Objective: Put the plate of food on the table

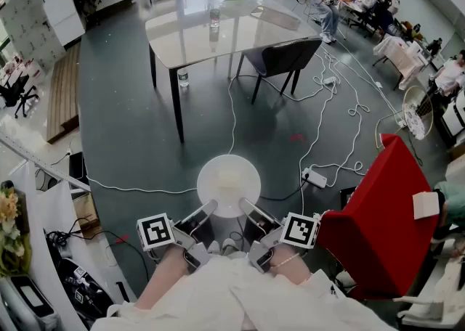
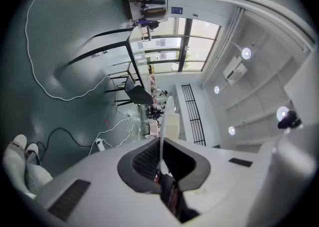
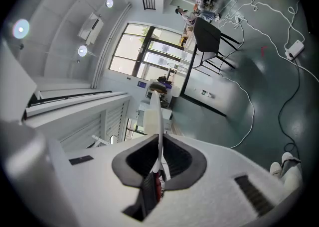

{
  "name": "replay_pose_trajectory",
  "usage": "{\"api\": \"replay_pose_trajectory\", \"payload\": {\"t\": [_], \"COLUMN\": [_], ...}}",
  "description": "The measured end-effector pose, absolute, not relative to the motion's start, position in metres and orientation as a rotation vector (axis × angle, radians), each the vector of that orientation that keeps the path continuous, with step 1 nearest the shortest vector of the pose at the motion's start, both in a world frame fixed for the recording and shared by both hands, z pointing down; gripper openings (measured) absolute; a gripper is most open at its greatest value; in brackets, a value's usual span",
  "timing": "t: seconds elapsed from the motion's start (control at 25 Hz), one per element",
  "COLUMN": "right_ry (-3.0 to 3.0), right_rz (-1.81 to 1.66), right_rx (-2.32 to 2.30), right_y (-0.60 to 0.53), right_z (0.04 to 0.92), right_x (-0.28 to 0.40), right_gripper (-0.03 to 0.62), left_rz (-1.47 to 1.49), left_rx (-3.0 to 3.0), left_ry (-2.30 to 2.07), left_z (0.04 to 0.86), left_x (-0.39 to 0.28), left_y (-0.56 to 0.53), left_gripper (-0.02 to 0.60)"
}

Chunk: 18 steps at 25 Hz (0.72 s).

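A round white plate (image 1: 228, 184) with pale food on it hangs level over the grey floor, close in front of the person. My left gripper (image 1: 211, 207) is shut on its near left rim and my right gripper (image 1: 245, 206) is shut on its near right rim. In the left gripper view the plate (image 2: 167, 121) shows edge-on, pinched between the dark jaws. The right gripper view gives the same edge-on sight of the plate (image 3: 155, 116). The glossy grey table (image 1: 218, 28) stands some way ahead, with a clear bottle (image 1: 214, 14) on it.
A dark chair (image 1: 282, 57) stands by the table's right side. White cables and a power strip (image 1: 314, 176) lie on the floor between me and the table. A red chair (image 1: 381, 221) is close at the right. A bottle (image 1: 183, 78) stands on the floor. People sit at the far right.
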State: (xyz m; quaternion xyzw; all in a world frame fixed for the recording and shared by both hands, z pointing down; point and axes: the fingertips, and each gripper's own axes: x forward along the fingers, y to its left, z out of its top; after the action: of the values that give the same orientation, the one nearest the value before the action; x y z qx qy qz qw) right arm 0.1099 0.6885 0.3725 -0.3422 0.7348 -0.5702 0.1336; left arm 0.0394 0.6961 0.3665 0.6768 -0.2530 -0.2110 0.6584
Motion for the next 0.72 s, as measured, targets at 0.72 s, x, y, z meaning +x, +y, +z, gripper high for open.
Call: {"api": "replay_pose_trajectory", "payload": {"t": [0.72], "right_ry": [2.161], "right_rz": [-1.638], "right_rx": [-0.924], "right_y": [0.676], "right_z": [0.368], "right_x": [0.118], "right_gripper": [0.018], "left_rz": [-0.494], "left_rx": [1.529], "left_ry": [-0.585], "left_z": [0.365], "left_x": [0.051], "left_y": [0.686], "left_gripper": [0.026]}}
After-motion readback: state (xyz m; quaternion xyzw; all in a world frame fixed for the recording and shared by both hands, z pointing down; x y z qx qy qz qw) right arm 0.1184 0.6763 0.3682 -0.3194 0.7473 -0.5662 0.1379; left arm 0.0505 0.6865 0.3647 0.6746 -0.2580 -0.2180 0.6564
